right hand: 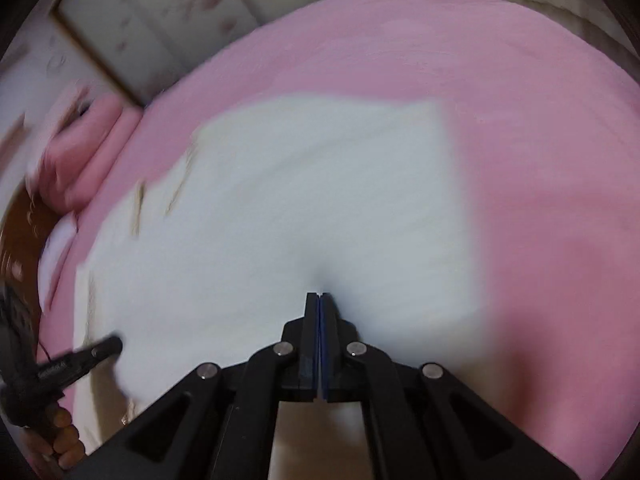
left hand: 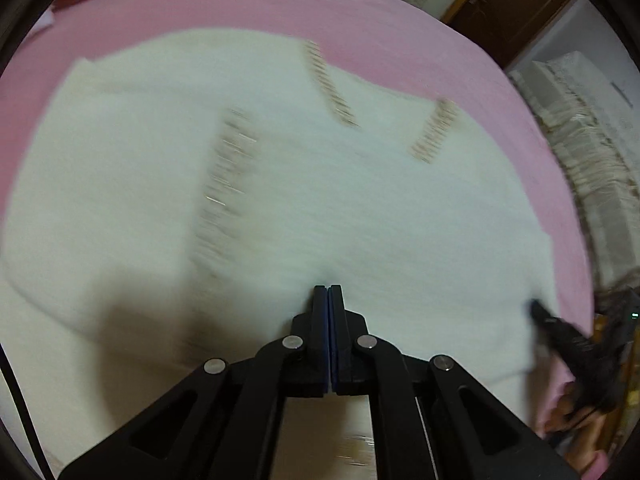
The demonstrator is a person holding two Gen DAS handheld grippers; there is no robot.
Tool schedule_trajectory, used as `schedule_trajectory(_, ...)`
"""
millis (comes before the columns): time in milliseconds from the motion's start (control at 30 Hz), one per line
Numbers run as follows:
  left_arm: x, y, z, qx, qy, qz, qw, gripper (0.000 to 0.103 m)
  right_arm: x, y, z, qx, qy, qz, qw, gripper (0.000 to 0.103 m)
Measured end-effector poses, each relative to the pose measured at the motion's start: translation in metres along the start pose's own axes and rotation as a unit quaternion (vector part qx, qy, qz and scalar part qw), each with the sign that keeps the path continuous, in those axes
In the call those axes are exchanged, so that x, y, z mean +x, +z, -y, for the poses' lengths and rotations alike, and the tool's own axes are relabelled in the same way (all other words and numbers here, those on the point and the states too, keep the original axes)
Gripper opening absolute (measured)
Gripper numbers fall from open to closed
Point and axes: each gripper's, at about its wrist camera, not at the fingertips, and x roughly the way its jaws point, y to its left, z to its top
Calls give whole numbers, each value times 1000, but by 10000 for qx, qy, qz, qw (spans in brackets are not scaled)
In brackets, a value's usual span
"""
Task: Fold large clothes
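Both claws, left claw (left hand: 328, 289) and right claw (right hand: 319, 295), are pinching a white fluffy garment (left hand: 280, 200) spread ahead on the pink bed (right hand: 540, 160).

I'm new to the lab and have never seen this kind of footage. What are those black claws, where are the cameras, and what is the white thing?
No robot here: a person holds a two-finger gripper in each hand, each with a fisheye camera looking along its fingers. One picture is from the left gripper, the other from the right gripper. Each view also catches the other gripper at its edge. Both are shut, pinching a white garment with tan ribbed trim, which lies spread on a pink bedsheet. The pictures are motion-blurred.
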Motion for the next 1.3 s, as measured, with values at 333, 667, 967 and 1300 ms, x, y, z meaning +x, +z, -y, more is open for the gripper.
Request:
schedule_trajectory(333, -13, -2, -19, -712, 144, 80, 9973, 1, -25, -2, 24, 955, -704, 326, 9924, 0)
schedule_trajectory(667, -55, -26, -7, -342, 916, -338, 9946, 5, -63, -52, -35, 1138, -1209, -147, 9860, 0)
schedule_trajectory(967, -93, -45, -12, 405, 1017, -970, 9892, 101, -78, -105, -126, -28, -1560, -776, 9847, 81)
schedule_trajectory(1300, -126, -73, -24, 708, 909, -851, 9897, 101, -94, -161, -164, 863, -720, -733, 9910, 81)
